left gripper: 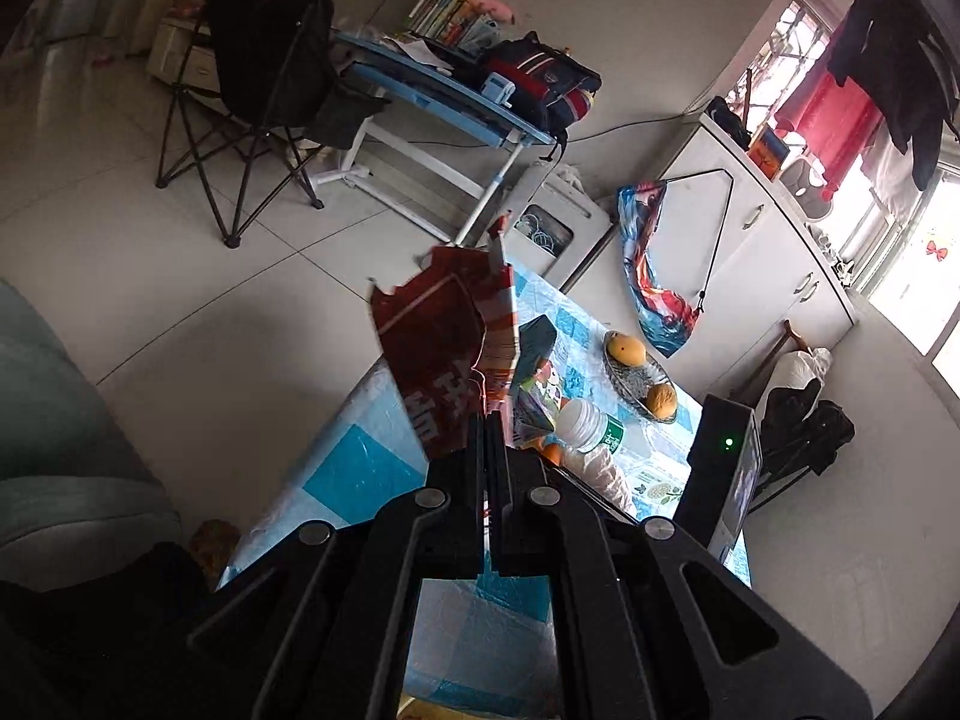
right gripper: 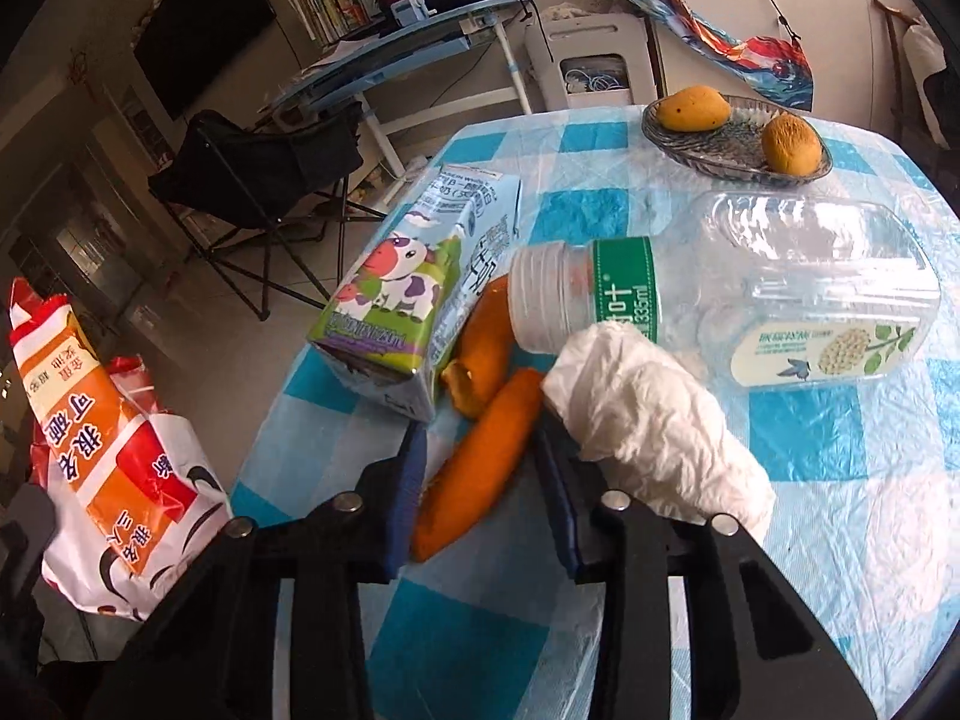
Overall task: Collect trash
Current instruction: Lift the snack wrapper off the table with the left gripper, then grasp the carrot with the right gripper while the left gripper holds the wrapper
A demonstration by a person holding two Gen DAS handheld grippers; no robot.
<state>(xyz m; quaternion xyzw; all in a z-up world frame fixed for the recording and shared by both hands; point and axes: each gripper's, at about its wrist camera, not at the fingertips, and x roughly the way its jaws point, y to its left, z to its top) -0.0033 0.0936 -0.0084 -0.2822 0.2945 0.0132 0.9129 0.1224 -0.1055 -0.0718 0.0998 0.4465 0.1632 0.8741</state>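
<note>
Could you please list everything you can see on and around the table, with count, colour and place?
plastic bag: one, red and white, pinched upright in the left gripper beside the table
milk carton: one, blue and green with a cow, lying near the table's left edge
peels: two, orange, beside the carton, one between the right fingers
bottle: one, clear with a green label, lying on its side
tissue: one, white, crumpled, in front of the bottle
dish: one, glass, far side of the table, holding two yellow-orange fruits
table: one, blue and white checked cover
folding chair: one, black, on the floor
left gripper: black, shut
right gripper: black, open
</note>
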